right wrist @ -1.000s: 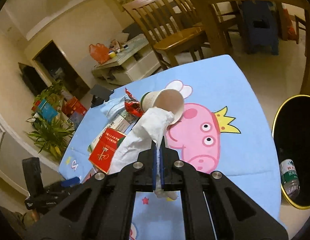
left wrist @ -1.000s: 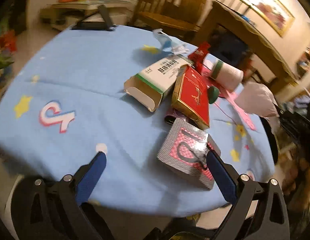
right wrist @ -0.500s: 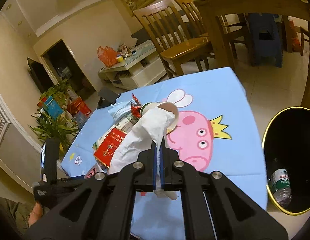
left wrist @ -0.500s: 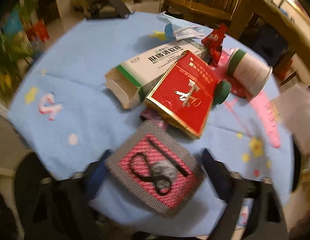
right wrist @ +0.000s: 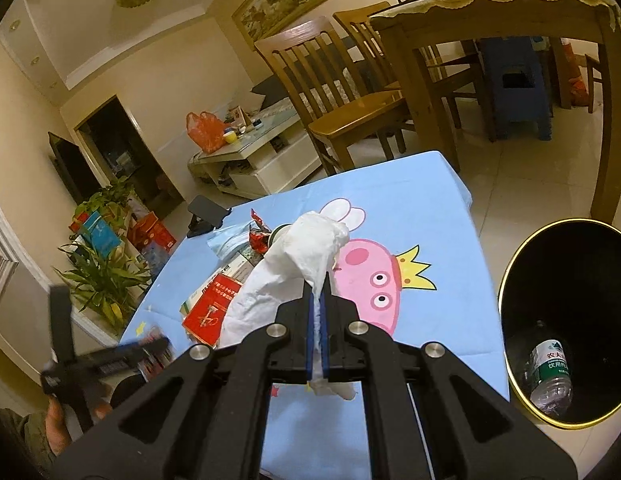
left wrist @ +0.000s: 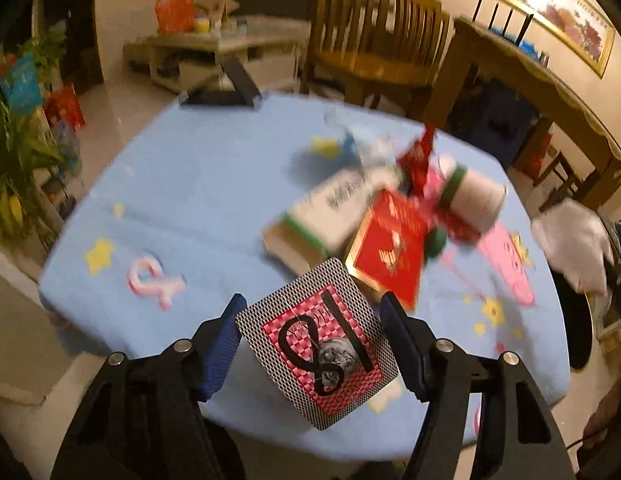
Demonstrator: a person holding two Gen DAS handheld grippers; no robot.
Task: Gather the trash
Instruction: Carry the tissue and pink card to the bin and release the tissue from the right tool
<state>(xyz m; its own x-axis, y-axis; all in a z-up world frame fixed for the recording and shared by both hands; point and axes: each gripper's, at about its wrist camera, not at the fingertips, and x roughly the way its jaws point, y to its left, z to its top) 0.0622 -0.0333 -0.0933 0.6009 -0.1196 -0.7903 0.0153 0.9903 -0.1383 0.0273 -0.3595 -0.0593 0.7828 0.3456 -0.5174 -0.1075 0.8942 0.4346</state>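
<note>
My left gripper (left wrist: 312,344) is shut on a silver and pink box (left wrist: 316,342) marked 18 and holds it above the near edge of the blue table (left wrist: 190,184). My right gripper (right wrist: 318,334) is shut on a crumpled white tissue (right wrist: 294,268) and holds it over the table (right wrist: 426,216). A red box (left wrist: 390,244), a white and green carton (left wrist: 330,208), a paper cup (left wrist: 474,196) and a red wrapper (left wrist: 416,156) lie in a pile. The black bin (right wrist: 566,320) with a gold rim stands to the right of the table and holds a plastic bottle (right wrist: 548,372).
A black phone stand (left wrist: 222,92) sits at the table's far edge. Wooden chairs (right wrist: 342,92) and a wooden dining table (right wrist: 490,12) stand beyond. A low white table (right wrist: 250,152) and potted plants (right wrist: 98,280) are at the left.
My left gripper has closed on the silver and pink box and lifted it off the table. My right gripper has risen a little and still holds the tissue.
</note>
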